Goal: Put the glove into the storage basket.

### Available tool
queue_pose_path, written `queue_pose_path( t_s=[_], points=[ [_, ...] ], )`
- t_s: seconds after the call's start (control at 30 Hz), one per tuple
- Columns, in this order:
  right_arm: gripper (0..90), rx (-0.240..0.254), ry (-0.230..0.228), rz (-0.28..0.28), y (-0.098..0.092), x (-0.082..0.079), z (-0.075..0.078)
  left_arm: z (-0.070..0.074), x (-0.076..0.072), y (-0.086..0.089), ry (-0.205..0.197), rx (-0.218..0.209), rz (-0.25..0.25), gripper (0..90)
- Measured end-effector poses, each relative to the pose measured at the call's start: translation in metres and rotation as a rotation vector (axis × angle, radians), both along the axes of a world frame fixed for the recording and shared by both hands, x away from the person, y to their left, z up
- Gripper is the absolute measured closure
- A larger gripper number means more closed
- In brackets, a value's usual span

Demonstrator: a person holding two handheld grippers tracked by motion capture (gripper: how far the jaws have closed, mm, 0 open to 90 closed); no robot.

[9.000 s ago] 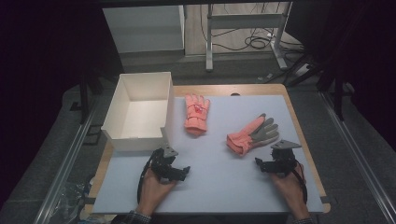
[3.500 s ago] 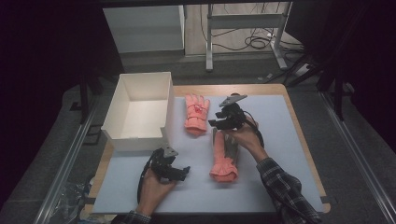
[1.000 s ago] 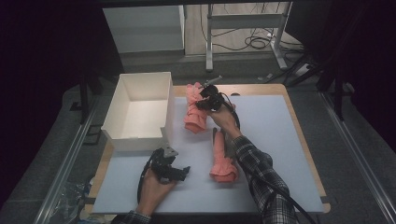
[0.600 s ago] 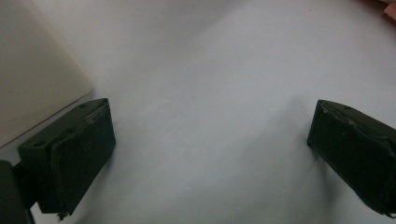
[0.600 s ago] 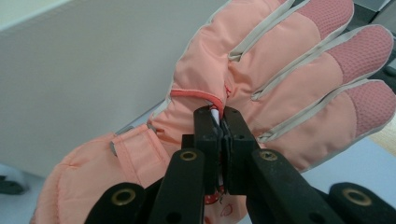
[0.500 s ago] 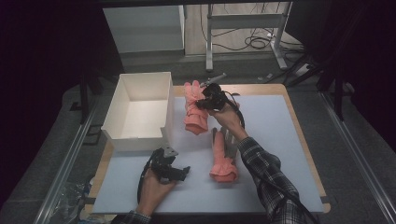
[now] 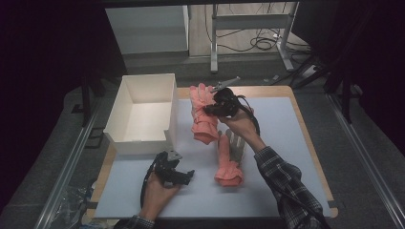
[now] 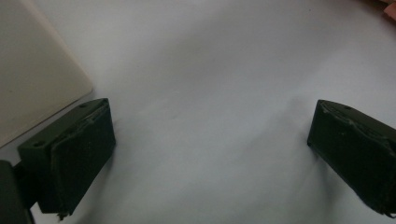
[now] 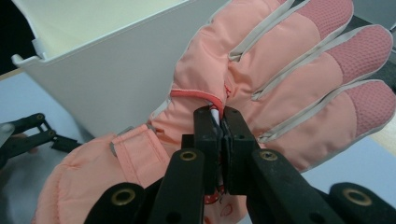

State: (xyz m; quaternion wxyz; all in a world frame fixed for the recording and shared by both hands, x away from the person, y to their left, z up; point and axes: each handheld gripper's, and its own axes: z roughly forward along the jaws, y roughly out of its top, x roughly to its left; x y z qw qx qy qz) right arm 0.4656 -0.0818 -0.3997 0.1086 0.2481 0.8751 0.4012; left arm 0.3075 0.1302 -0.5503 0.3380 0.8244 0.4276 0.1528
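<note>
The right gripper (image 9: 219, 122) is pinching one pink glove (image 9: 261, 74) beside the white box (image 7: 143, 112), nothing boxed yet, second glove (image 7: 229, 160) lying near that box on the desk (image 7: 296, 138), left gripper (image 8: 210, 140) idling wide open.

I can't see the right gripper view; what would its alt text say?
The right gripper, with two black jaws shut, pinches a fold of a padded salmon-pink glove with grey-trimmed fingers. Behind the glove stands the wall of a white plastic box on a pale blue table mat.
</note>
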Motion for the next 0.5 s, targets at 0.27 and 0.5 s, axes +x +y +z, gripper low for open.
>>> queue_pose_path(
  t_s=[0.27, 0.5],
  points=[
    [85.9, -0.020, -0.009, -0.016, -0.021, -0.024, 0.006, 0.000, 0.000, 0.000, 0.000, 0.000, 0.001, 0.8],
    [85.9, -0.026, -0.002, -0.029, -0.038, -0.040, 0.006, 0.000, 0.000, 0.000, 0.000, 0.000, 0.002, 0.8]
  ],
)
